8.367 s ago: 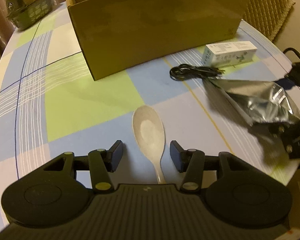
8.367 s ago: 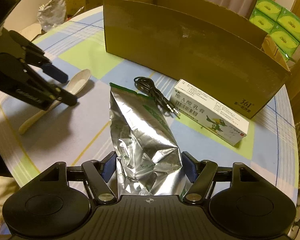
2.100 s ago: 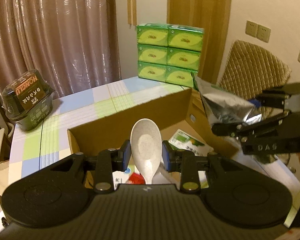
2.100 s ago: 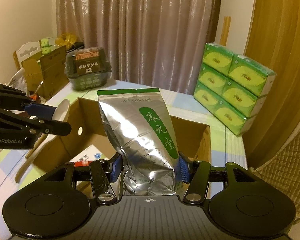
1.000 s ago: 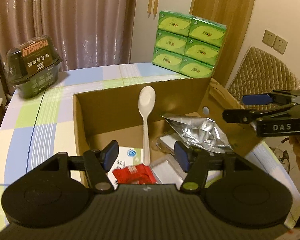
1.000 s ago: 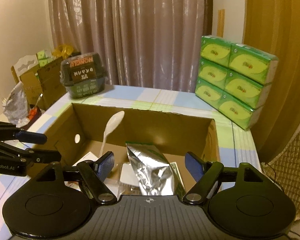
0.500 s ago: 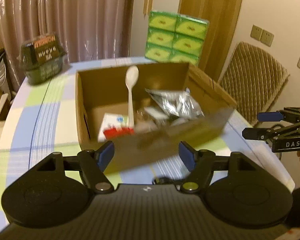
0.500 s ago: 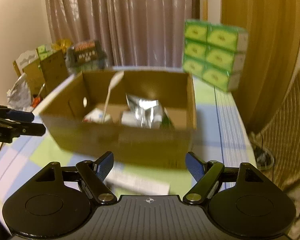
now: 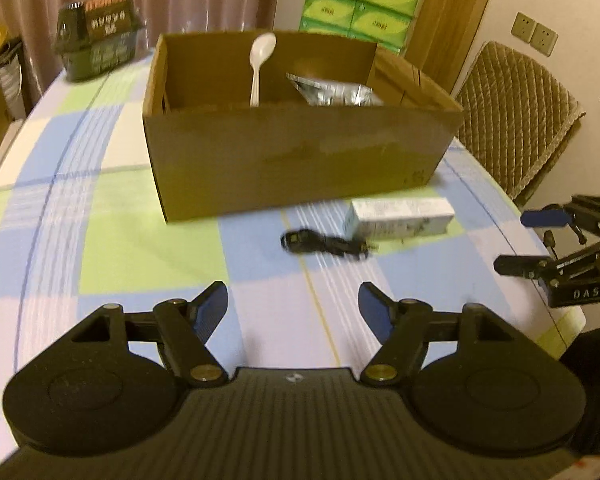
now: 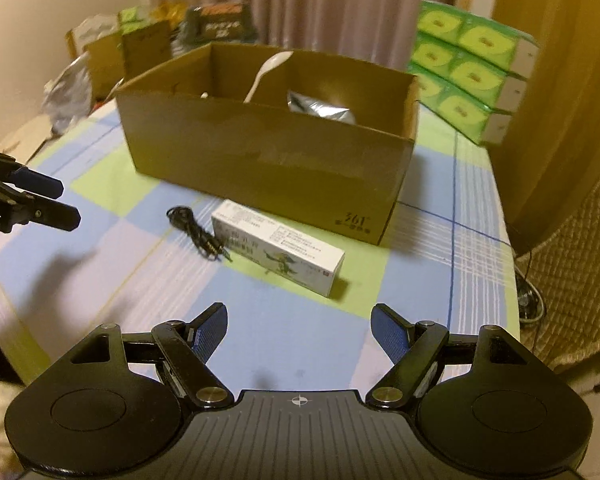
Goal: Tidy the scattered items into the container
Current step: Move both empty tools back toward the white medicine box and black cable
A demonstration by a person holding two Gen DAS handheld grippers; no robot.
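An open cardboard box [image 9: 300, 156] [image 10: 268, 160] stands on the checked table. Inside it a white spoon [image 9: 260, 64] [image 10: 266, 74] leans on the far wall beside a silver foil pouch [image 9: 332, 94] [image 10: 320, 110]. In front of the box lie a white medicine carton [image 9: 400, 218] [image 10: 278, 254] and a coiled black cable [image 9: 324, 244] [image 10: 198, 234]. My left gripper [image 9: 292, 304] is open and empty, low over the table, short of the cable. My right gripper [image 10: 298, 326] is open and empty, just short of the carton. Each shows in the other's view, the left [image 10: 66, 204] and the right [image 9: 512, 240].
Stacked green tissue packs [image 9: 360, 0] [image 10: 468, 68] stand behind the box. A dark noodle-bowl pack [image 9: 98, 32] sits at the table's far left. A quilted chair [image 9: 516, 120] is at the right edge. Bags and cartons [image 10: 100, 64] clutter the far left.
Both grippers have pulled back from above the box and come down low over the table in front of it. The spoon and pouch stay in the box. Both jaws are still open.
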